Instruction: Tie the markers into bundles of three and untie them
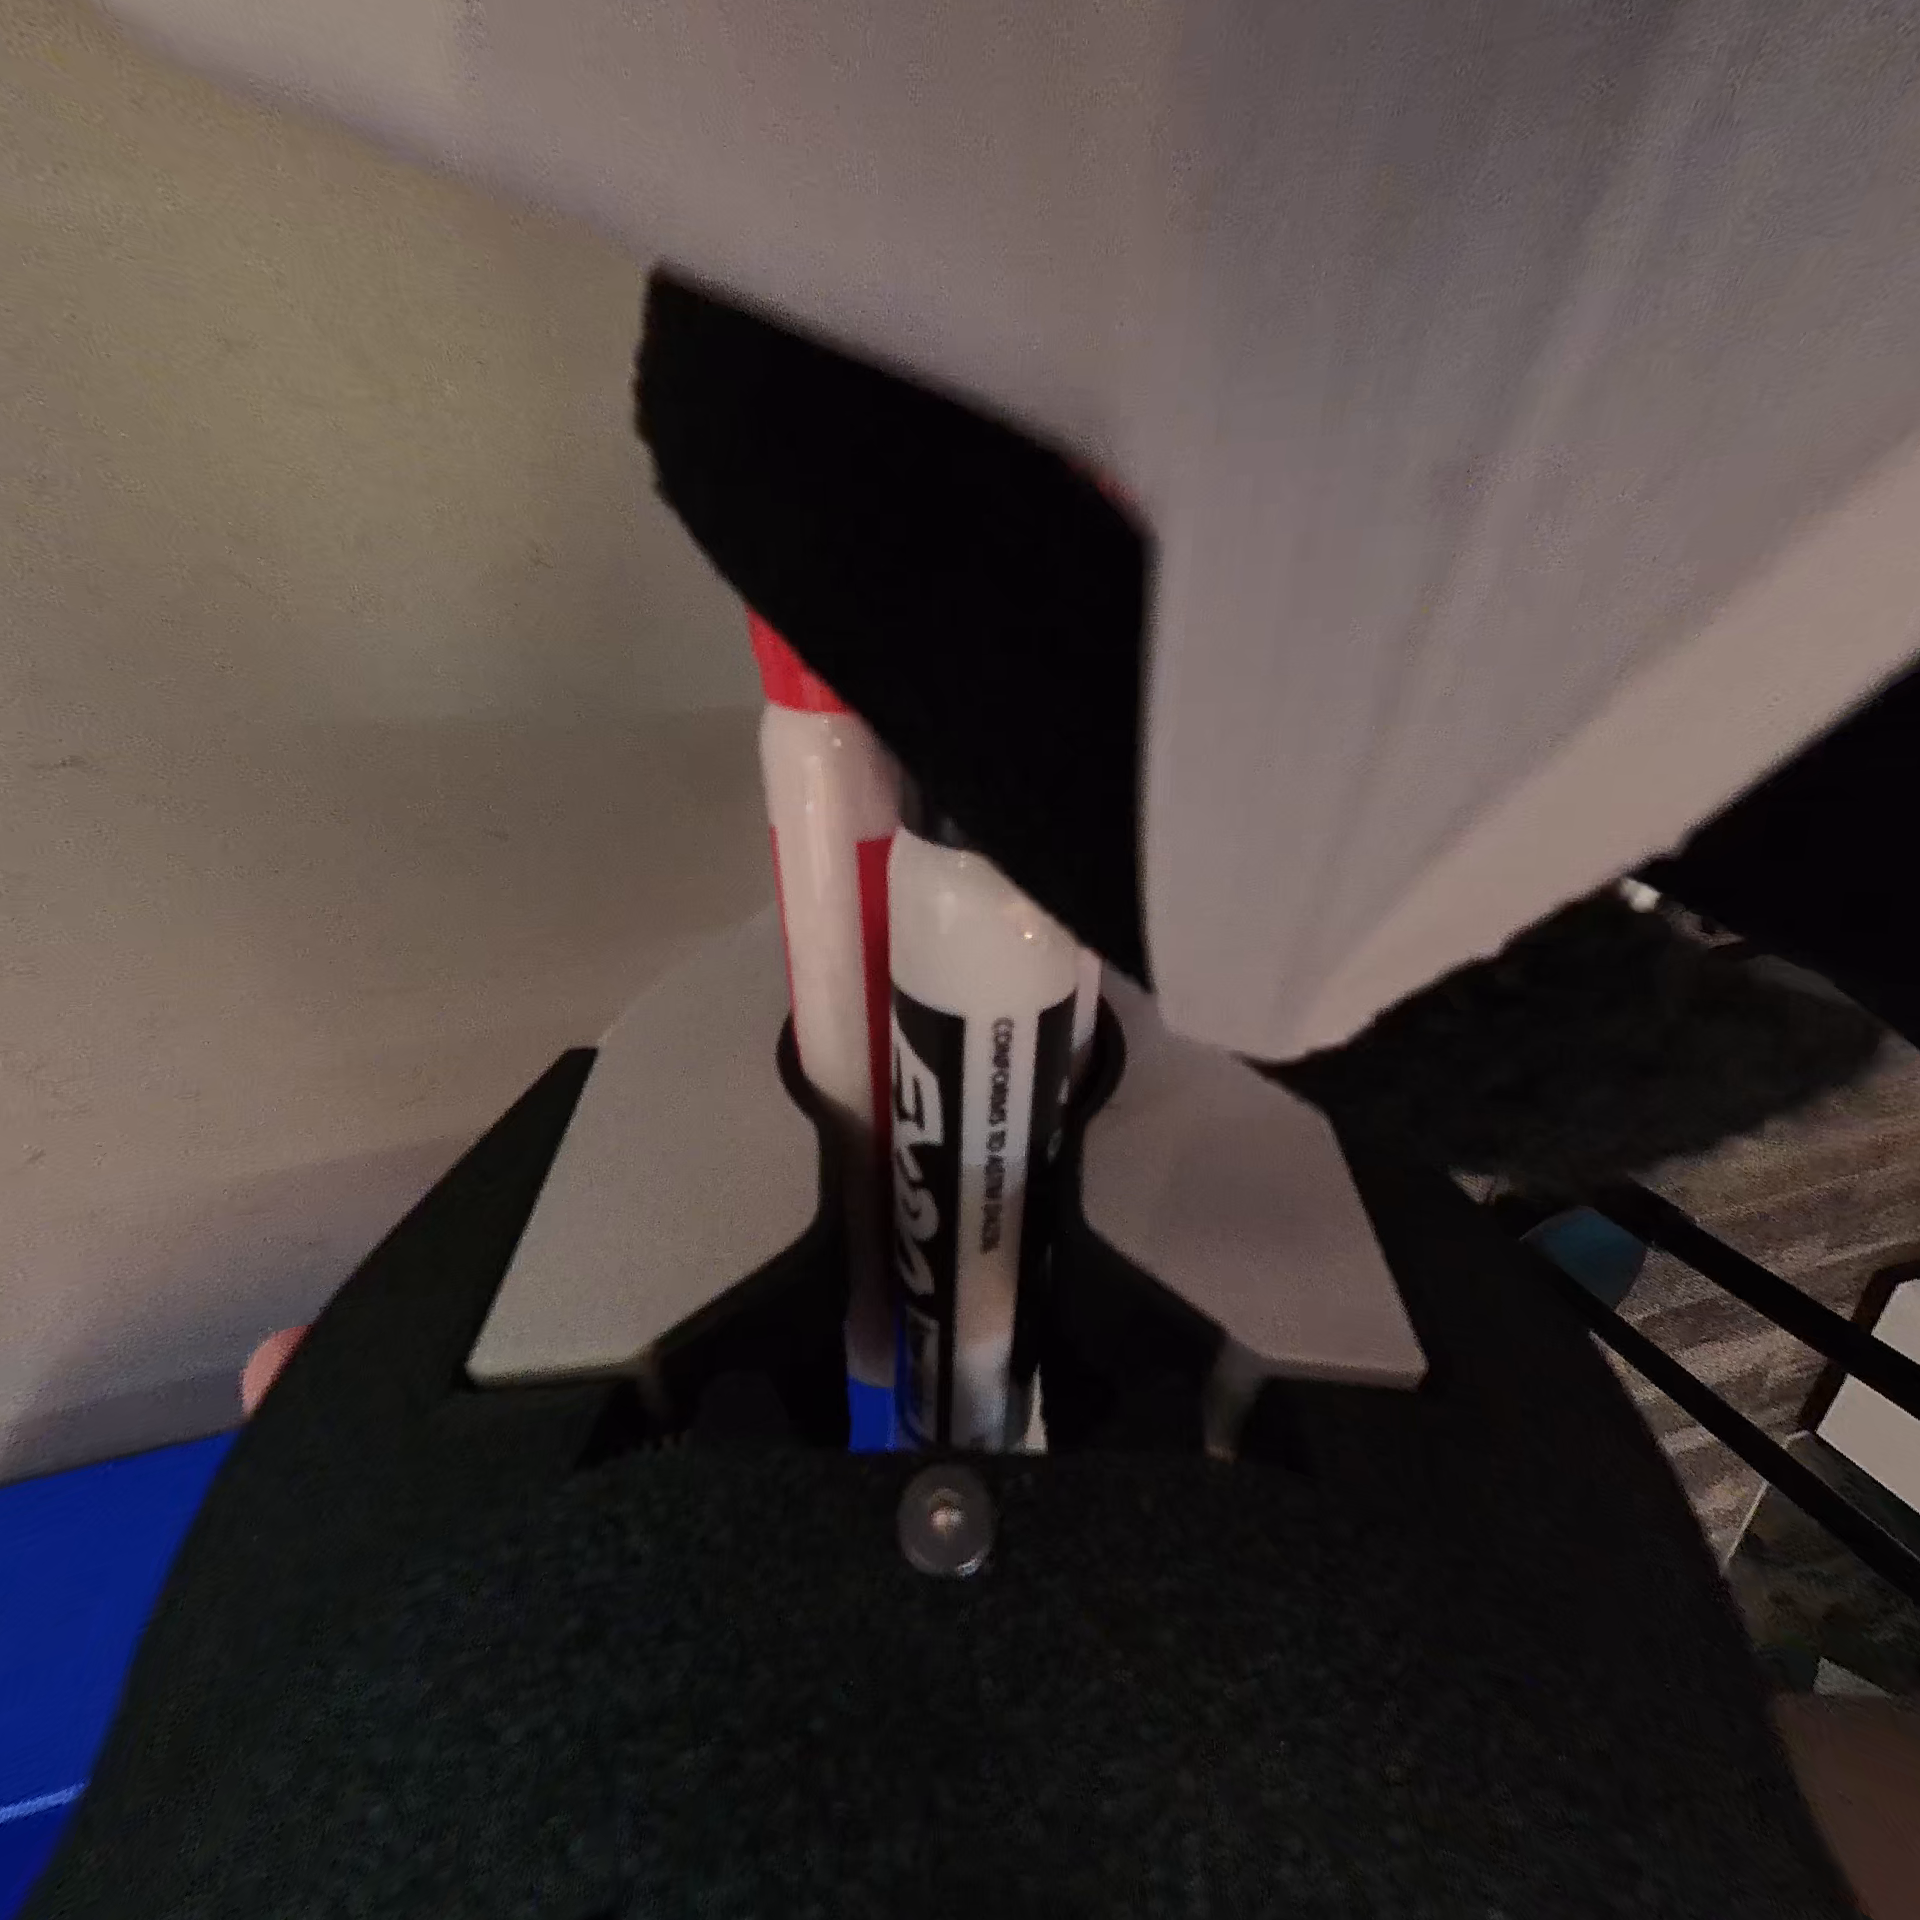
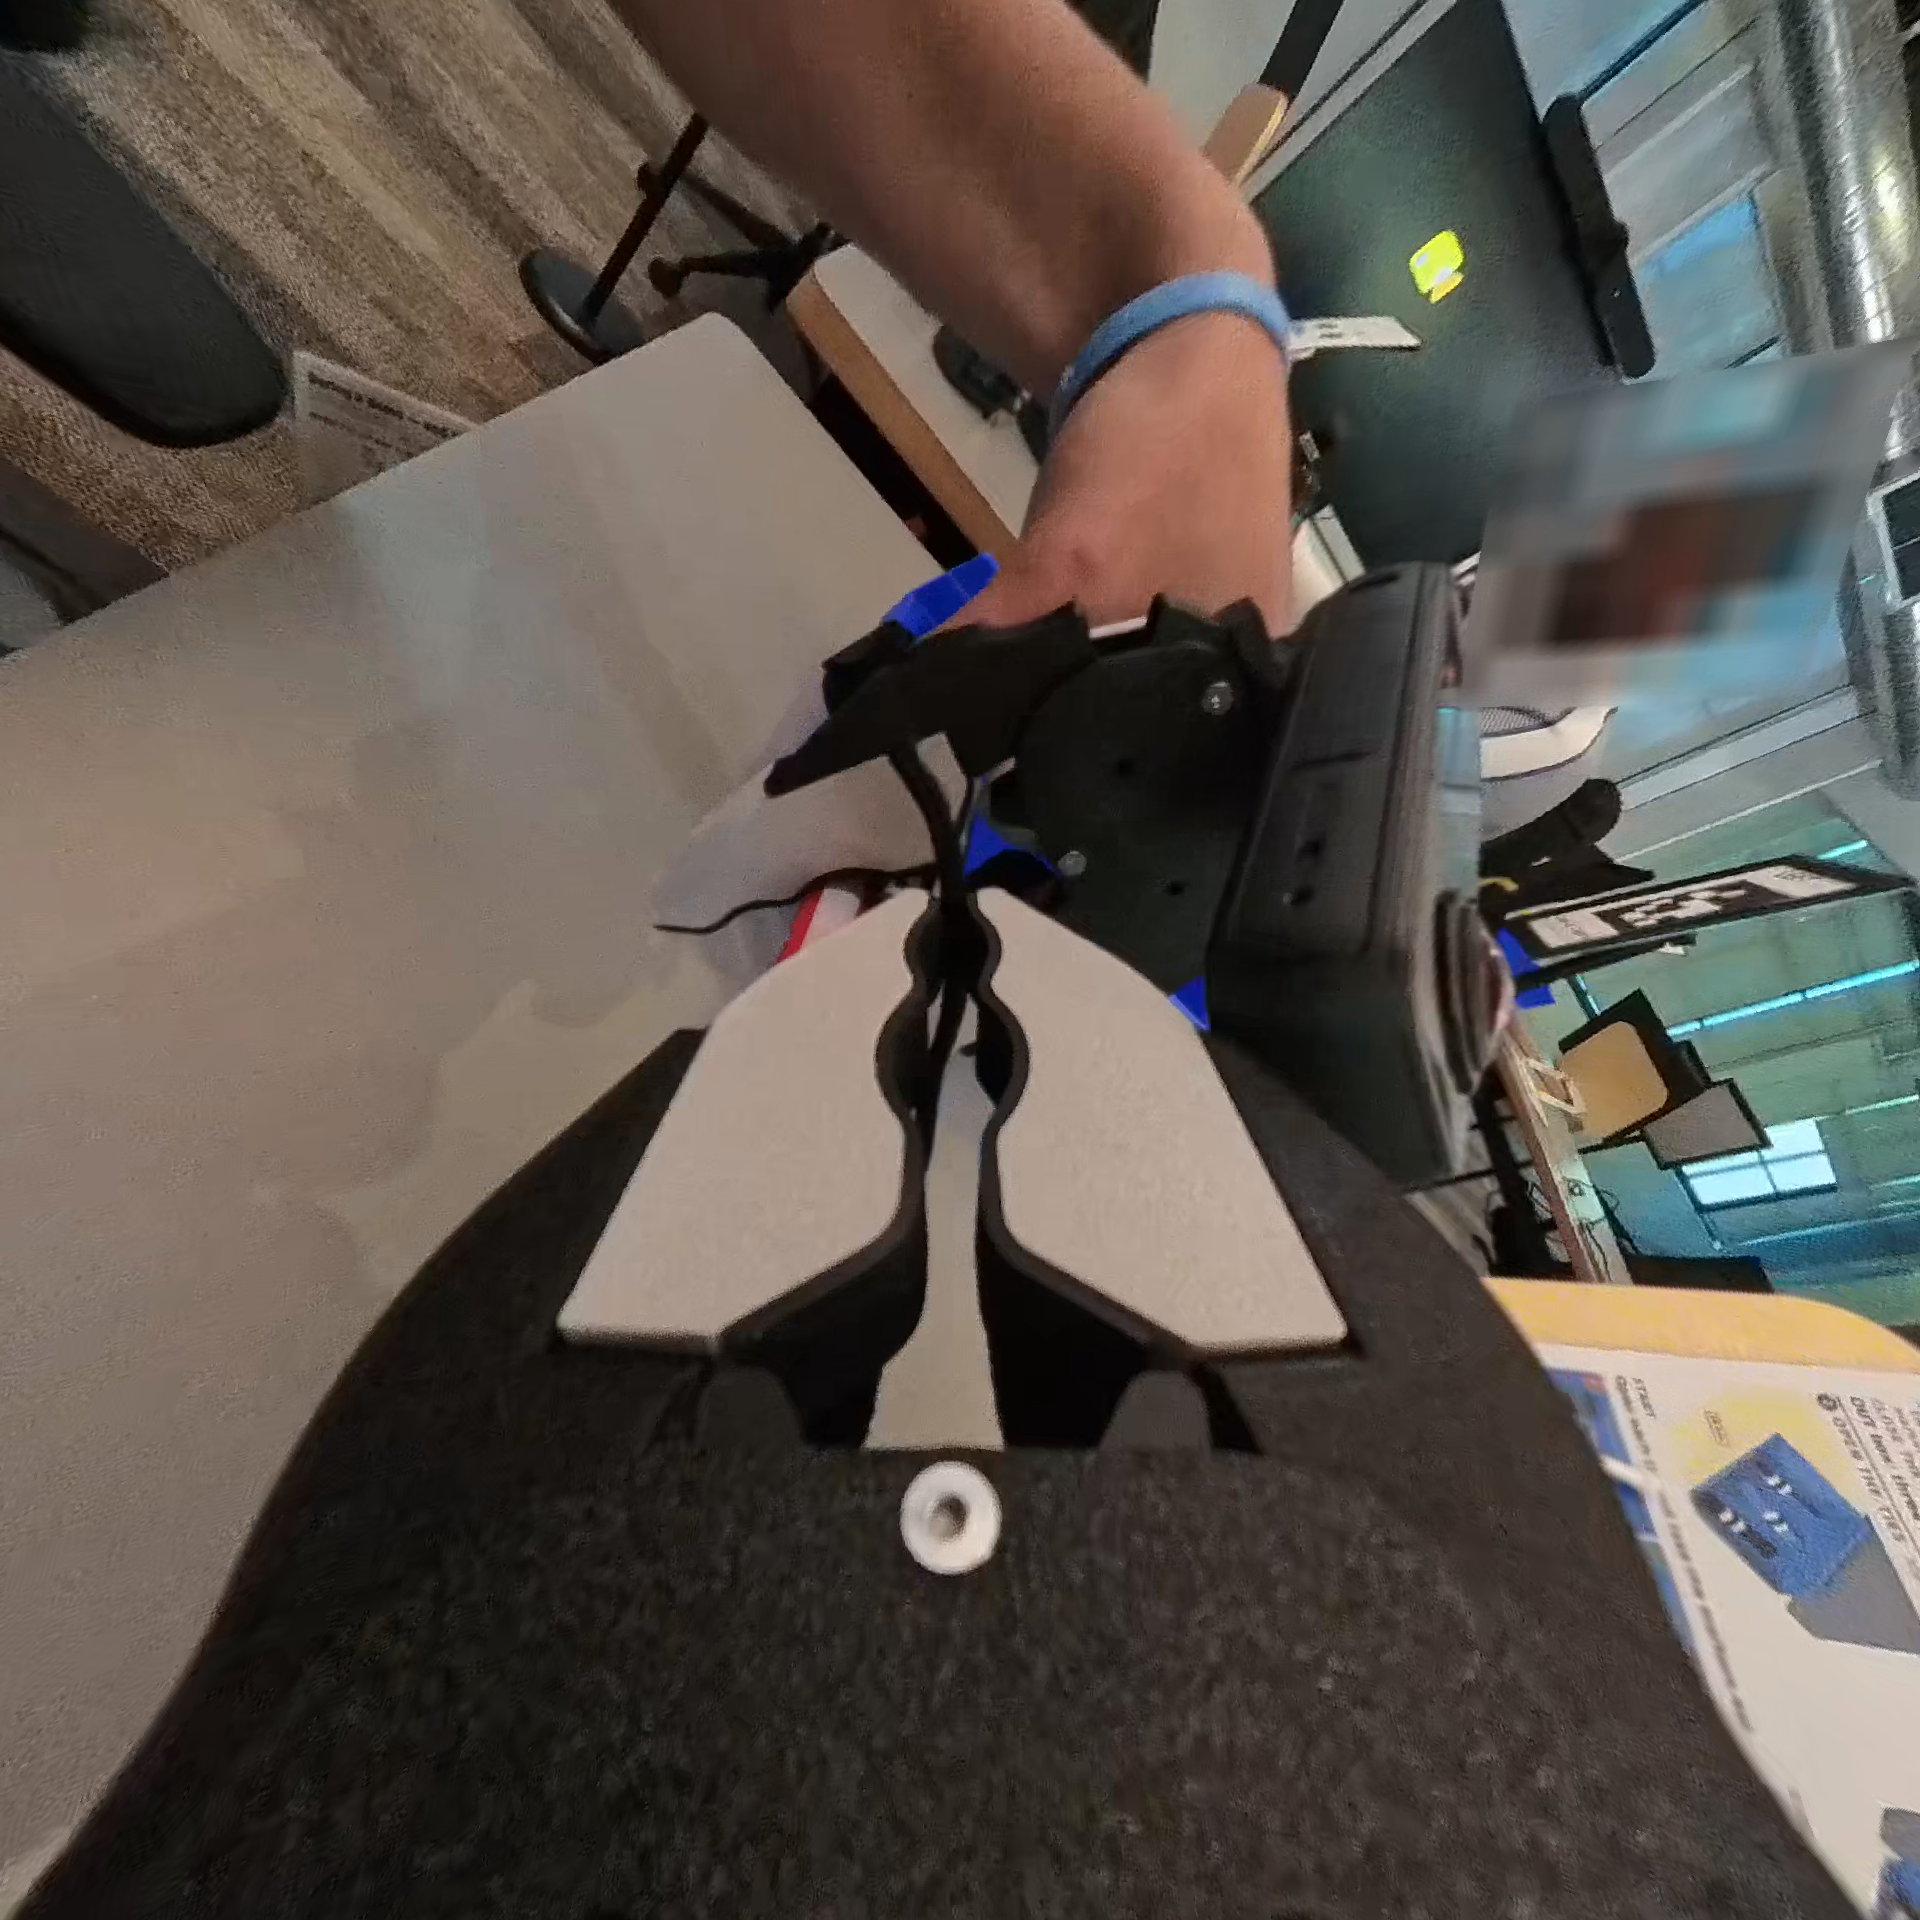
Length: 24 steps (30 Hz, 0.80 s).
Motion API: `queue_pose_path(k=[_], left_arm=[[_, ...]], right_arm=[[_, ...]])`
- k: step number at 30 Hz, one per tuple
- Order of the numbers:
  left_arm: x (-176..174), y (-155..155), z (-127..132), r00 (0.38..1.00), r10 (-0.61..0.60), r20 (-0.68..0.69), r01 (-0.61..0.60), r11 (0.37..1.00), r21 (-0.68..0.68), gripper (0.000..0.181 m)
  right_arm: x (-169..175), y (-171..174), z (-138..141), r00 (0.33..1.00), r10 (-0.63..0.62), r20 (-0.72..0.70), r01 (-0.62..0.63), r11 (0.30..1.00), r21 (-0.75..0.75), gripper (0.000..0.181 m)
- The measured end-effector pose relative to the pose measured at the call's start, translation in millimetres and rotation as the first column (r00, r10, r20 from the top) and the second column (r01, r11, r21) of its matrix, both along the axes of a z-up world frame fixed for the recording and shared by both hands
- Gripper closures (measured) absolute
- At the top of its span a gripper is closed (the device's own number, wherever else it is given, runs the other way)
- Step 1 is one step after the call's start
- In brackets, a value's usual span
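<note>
L gripper [image 1: 951, 1049] jaws clamped on markers [image 1: 977, 1091], which stick out fwd past the tips w/ black strap [image 1: 904, 623] wrapped just beyond. R gripper [image 2: 951, 935] jaws pinched on strap's thin end, L gripper right ahead, white table [image 2: 312, 779] beneath

Landmark = pale flat table [image 2: 312, 831]. Above it, L gripper [image 1: 951, 1049] w/ white-barrelled marker bundle [image 1: 966, 1091] betw. its fingers; black fabric strap [image 1: 914, 644] round bundle's far end. R gripper [image 2: 951, 935] just beside, pinching strap's thin tail.
</note>
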<state>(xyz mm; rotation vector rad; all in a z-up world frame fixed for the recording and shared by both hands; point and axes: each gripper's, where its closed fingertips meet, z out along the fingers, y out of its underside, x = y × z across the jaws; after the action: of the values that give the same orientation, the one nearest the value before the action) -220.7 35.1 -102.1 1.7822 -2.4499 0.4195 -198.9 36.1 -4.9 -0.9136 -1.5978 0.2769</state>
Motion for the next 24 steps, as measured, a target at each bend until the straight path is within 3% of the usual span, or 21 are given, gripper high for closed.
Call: queue_pose_path(k=[4,6,8,13,15,16,19,21,24], left_arm=[[-6,13,-2,0.997,0.058,-0.052,-0.055,0.997,0.059,0.138],[-9,14,-3,0.996,0.056,-0.067,-0.052,0.997,0.061,0.138],[-11,12,-2,0.997,0.05,-0.062,-0.047,0.998,0.04,0.138],[-18,24,-3,0.992,0.11,-0.056,-0.108,0.993,0.051,0.14],[-21,29,-5,0.99,0.131,-0.046,-0.129,0.99,0.05,0.14],[-21,28,-6,0.99,0.138,-0.032,-0.136,0.99,0.034,0.151],[-19,34,-13,0.986,0.166,-0.022,-0.166,0.986,0.031,0.151],[-16,39,-21,0.983,0.184,-0.025,-0.182,0.982,0.047,0.151],[-9,42,-31,0.979,0.204,-0.02,-0.202,0.978,0.05,0.151]], right_arm=[[5,15,-12,0.991,-0.11,0.077,0.108,0.994,0.03,0.174],[4,15,-20,0.987,-0.123,0.105,0.119,0.992,0.049,0.159],[6,16,-23,0.988,-0.136,0.077,0.131,0.989,0.061,0.155],[41,14,-47,0.98,-0.197,0.014,0.197,0.972,-0.125,0.144],[65,16,-60,0.965,-0.261,0.021,0.259,0.938,-0.232,0.138],[76,17,-69,0.954,-0.299,0.037,0.297,0.914,-0.277,0.135],[104,21,-103,0.902,-0.401,0.163,0.432,0.814,-0.388,0.128],[110,23,-119,0.873,-0.444,0.202,0.486,0.755,-0.441,0.13],[111,22,-124,0.849,-0.51,0.14,0.499,0.685,-0.53,0.138]])
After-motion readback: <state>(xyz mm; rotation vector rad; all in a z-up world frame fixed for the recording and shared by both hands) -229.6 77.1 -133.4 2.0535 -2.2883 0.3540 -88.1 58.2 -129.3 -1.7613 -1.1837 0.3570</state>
